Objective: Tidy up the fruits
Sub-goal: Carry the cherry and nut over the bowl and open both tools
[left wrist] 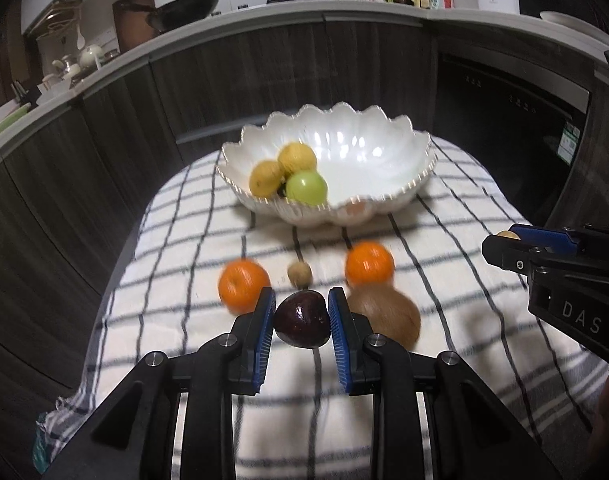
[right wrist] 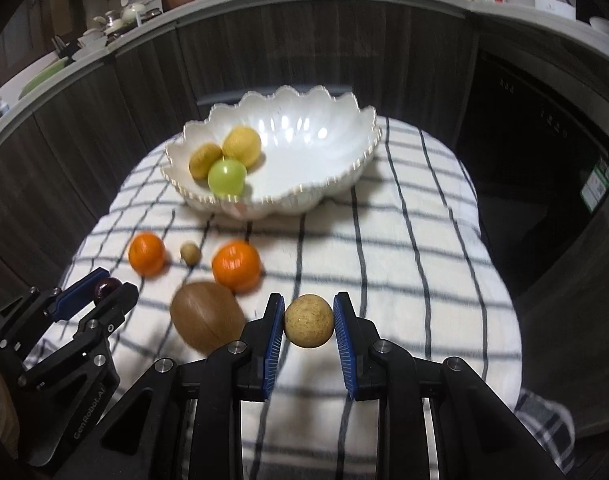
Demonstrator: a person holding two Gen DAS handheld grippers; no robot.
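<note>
While a dark plum point(left wrist: 302, 319) is clamped between the blue pads of the left gripper point(left wrist: 302, 322), a tan ball-shaped fruit point(right wrist: 309, 321) is clamped in the same way by the right gripper point(right wrist: 309, 324); both fruits are held clear of the checked cloth point(right wrist: 404, 280), with its stripes seen beneath them. In the left wrist view the right gripper is seen at the right edge, side on, with only a sliver of its tan fruit showing at the tips. In the right wrist view the left gripper is seen at the lower left, the plum just visible between its fingers. A scalloped white bowl point(left wrist: 384, 200) is set at the far end of the cloth, and three fruits are gathered in its left part: two yellow ones point(left wrist: 297, 159) touching each other and a green one point(left wrist: 306, 187) in front of them. On the cloth between the bowl and the grippers, four fruits are left lying: a left orange point(left wrist: 243, 285), a right orange point(left wrist: 370, 264), a small tan fruit point(left wrist: 300, 274) between the two, and a large brown egg-shaped fruit point(left wrist: 388, 314) just in front of the right orange. Beyond the cloth, dark cabinets point(left wrist: 264, 64) are seen under a crowded counter point(left wrist: 368, 10).
</note>
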